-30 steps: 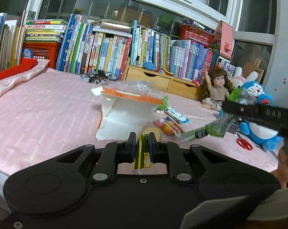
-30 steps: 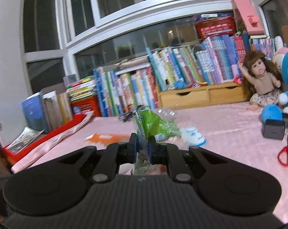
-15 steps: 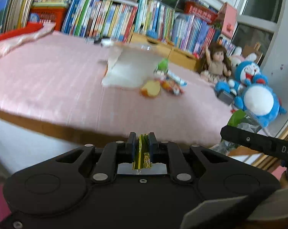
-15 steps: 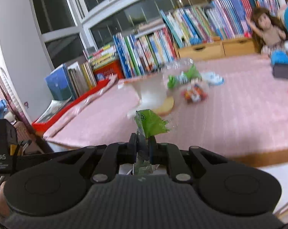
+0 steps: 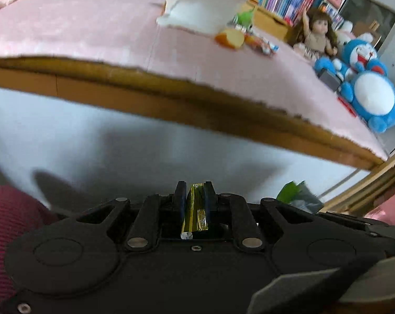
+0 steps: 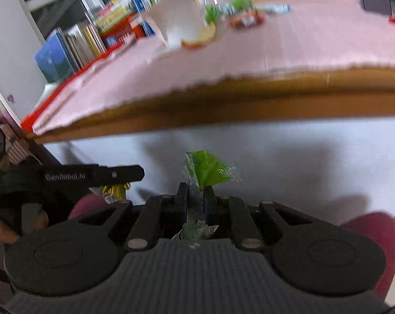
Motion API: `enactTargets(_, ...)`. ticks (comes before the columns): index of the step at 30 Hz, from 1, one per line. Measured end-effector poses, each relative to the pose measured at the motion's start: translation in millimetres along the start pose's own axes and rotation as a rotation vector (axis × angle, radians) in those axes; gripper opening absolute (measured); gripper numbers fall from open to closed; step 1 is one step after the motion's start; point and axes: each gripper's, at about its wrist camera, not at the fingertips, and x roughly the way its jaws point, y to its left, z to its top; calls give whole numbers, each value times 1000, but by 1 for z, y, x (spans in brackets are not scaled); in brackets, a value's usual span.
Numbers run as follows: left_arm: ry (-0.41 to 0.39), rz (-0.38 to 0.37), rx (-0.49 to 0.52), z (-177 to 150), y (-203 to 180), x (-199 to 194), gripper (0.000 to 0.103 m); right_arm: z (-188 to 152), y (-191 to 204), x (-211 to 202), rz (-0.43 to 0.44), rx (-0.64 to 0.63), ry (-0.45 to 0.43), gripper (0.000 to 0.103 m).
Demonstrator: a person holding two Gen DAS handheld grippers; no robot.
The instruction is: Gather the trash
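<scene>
Left wrist view: my left gripper [image 5: 194, 192], clamping a gold wrapper [image 5: 196, 213], has dropped below the table edge [image 5: 223, 104]; my right gripper [image 6: 196, 193] pinches a green wrapper [image 6: 207, 170].

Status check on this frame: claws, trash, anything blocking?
Left claw shut on gold wrapper. Right claw shut on green wrapper. More trash on pink table. No bin visible; nothing blocking.
</scene>
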Motion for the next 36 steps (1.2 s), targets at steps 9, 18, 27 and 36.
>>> enactTargets(9,127,30,-31,-23,11,39,14,-29,-4,25,-9,7,121,21)
enactTargets(18,174,46,-33,-31,16,53,34,-31,-5,32,-4,27,161,53)
enactTargets(27,158,55,-7,-28,10,45,50,-25,-7,29,-11,18,147,62)
enactTargets(36,66,59,43,-13,0,20,56,-7,0,7,6,-21,51,65)
